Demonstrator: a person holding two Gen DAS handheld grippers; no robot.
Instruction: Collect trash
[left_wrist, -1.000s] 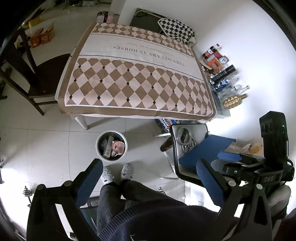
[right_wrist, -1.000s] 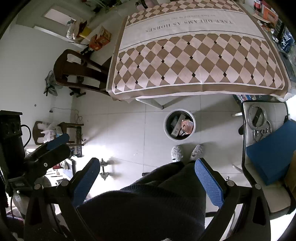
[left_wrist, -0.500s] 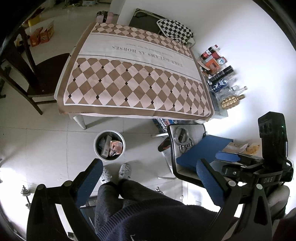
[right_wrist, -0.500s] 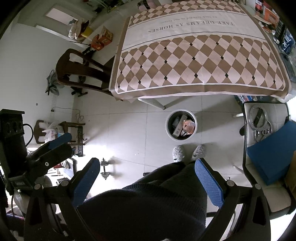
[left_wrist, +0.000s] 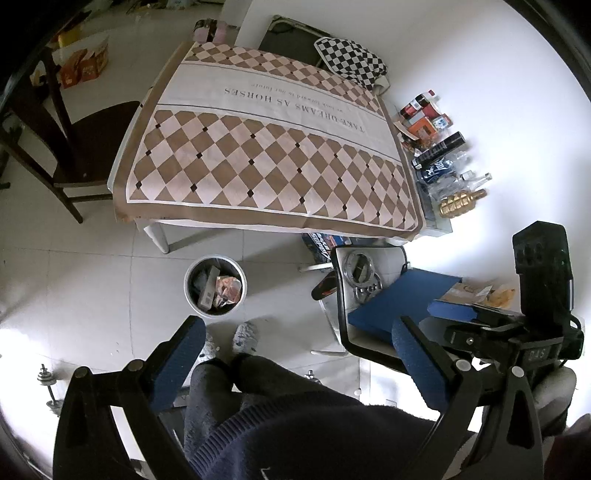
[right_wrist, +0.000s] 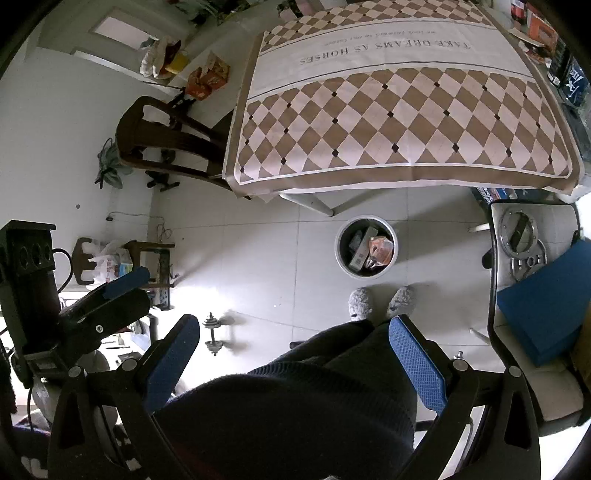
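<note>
A round grey trash bin (left_wrist: 215, 285) stands on the floor by the table's near edge, holding several pieces of trash, among them a box and an orange wrapper; it also shows in the right wrist view (right_wrist: 365, 246). My left gripper (left_wrist: 299, 354) is open and empty, held high above the floor over the person's legs. My right gripper (right_wrist: 295, 350) is also open and empty, held high beside it. Each gripper shows in the other's view: the right one (left_wrist: 458, 314), the left one (right_wrist: 122, 284). The checkered tablecloth (left_wrist: 273, 158) bears no loose items.
A dark wooden chair (left_wrist: 55, 147) stands left of the table. A white chair (left_wrist: 369, 295) with a blue box and metal rings is on the right. Bottles and boxes (left_wrist: 439, 155) line the right wall. A small dumbbell (right_wrist: 216, 334) lies on the floor.
Both grippers have drifted slightly, so the table and bin shift a little in view. Both stay open and empty.
</note>
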